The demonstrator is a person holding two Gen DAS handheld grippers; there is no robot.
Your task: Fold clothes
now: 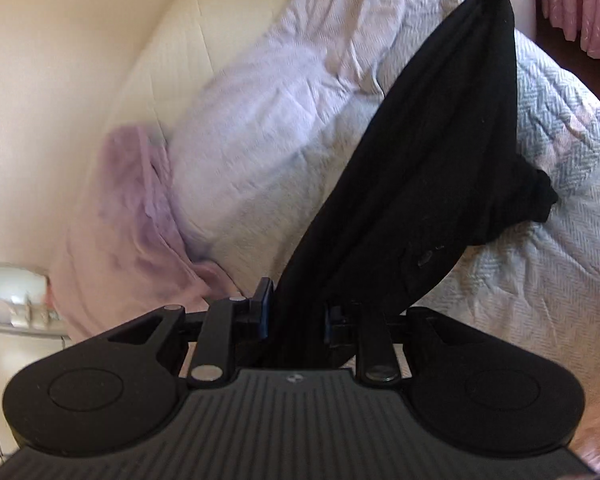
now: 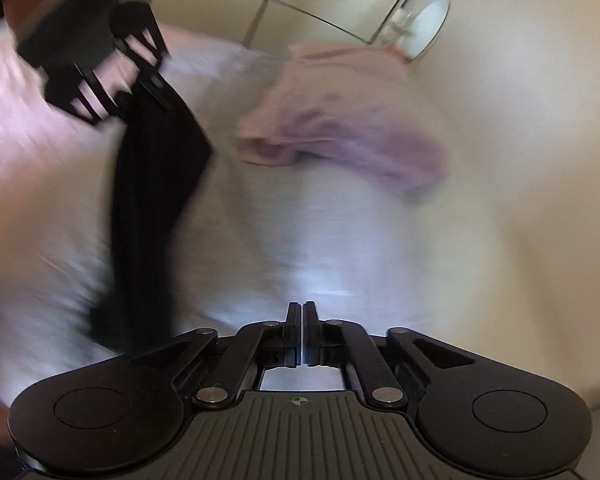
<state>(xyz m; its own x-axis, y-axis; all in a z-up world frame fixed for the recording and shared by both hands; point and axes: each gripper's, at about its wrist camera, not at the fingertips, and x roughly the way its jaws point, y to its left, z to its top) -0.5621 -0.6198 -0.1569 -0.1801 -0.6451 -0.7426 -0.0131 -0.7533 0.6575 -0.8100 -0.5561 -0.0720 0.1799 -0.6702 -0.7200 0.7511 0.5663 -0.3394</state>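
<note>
A black garment (image 1: pixel 432 168) hangs bunched from my left gripper (image 1: pixel 296 312), which is shut on its upper end; the rest trails down onto the white bedspread (image 1: pixel 260 152). In the right wrist view the same black garment (image 2: pixel 152 200) hangs in a long strip from the left gripper (image 2: pixel 140 92) at upper left. My right gripper (image 2: pixel 302 320) is shut and empty, over the bedspread (image 2: pixel 320 240), to the right of the garment. A lilac garment (image 1: pixel 140 216) lies crumpled near the wall; it also shows in the right wrist view (image 2: pixel 340 128).
A cream wall (image 1: pixel 60 80) runs along the bed's far side. A round white lamp (image 2: pixel 428 28) stands by the bed's corner. Pink curtains (image 1: pixel 580 4) hang at the upper right. The right wrist view is motion-blurred.
</note>
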